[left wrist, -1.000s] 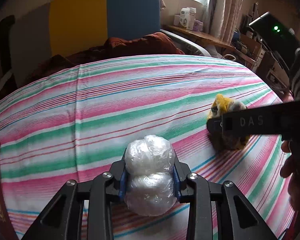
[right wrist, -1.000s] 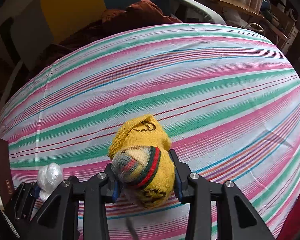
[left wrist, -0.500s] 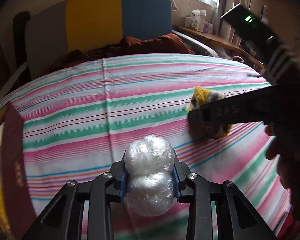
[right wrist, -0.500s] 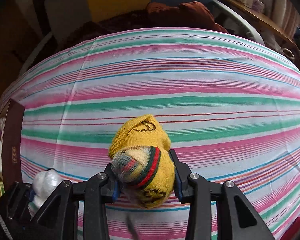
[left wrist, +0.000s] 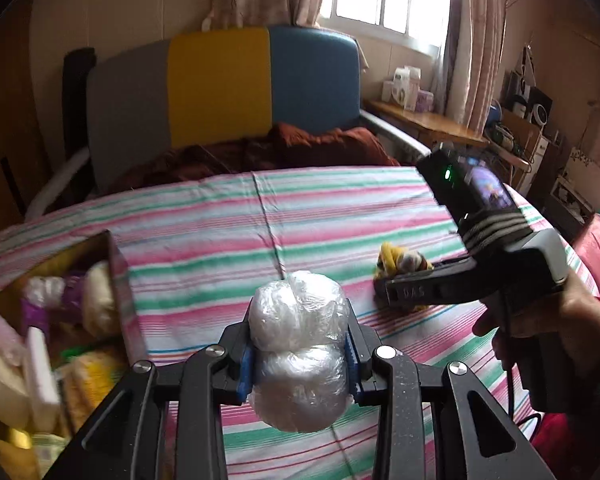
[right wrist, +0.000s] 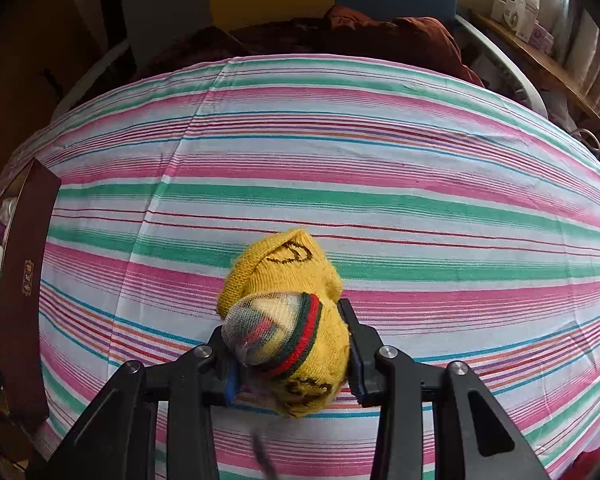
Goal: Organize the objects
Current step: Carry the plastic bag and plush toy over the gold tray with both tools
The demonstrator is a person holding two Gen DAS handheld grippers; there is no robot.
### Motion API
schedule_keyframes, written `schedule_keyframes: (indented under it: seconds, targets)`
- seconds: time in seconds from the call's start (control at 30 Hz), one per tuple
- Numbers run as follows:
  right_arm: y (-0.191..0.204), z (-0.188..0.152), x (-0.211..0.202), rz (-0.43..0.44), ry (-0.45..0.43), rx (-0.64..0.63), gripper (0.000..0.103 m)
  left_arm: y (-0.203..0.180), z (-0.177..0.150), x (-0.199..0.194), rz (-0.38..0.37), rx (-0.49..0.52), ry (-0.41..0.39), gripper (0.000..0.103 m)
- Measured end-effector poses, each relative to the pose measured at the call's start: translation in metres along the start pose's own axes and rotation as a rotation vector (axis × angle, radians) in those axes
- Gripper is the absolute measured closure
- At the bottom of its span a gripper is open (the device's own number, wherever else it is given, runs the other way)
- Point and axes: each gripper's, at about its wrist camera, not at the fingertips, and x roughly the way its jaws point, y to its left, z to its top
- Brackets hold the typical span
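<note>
My left gripper (left wrist: pixel 298 356) is shut on a white bundle wrapped in clear plastic (left wrist: pixel 298 344), held above the striped bed sheet (left wrist: pixel 320 216). My right gripper (right wrist: pixel 288 354) is shut on a rolled yellow sock with a red and green band (right wrist: pixel 290 320), over the sheet (right wrist: pixel 380 160). In the left wrist view the right gripper (left wrist: pixel 384 280) shows at the right with the yellow sock (left wrist: pixel 400 260) in it. An open dark red box (left wrist: pixel 116 280) at the left holds several small packets (left wrist: pixel 40 340); its wall shows in the right wrist view (right wrist: pixel 24 280).
A grey, yellow and blue headboard (left wrist: pixel 220 88) stands at the far end, with a rust-brown blanket (left wrist: pixel 300 148) bunched below it. A wooden shelf with boxes (left wrist: pixel 412 100) is at the far right under the window.
Both grippers have swung left, bringing the dark red box and its contents into the left wrist view. The grips on the bundle and the sock are unchanged.
</note>
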Motion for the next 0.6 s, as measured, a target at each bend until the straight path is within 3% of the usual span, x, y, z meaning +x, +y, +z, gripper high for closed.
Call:
schedule_keyframes:
  seconds: [0.6]
  targets:
    - [0.015,-0.014,-0.009,0.012,-0.003,-0.093,0.063,0.068,-0.008,-0.061,0.101,-0.095,-0.061,0.067]
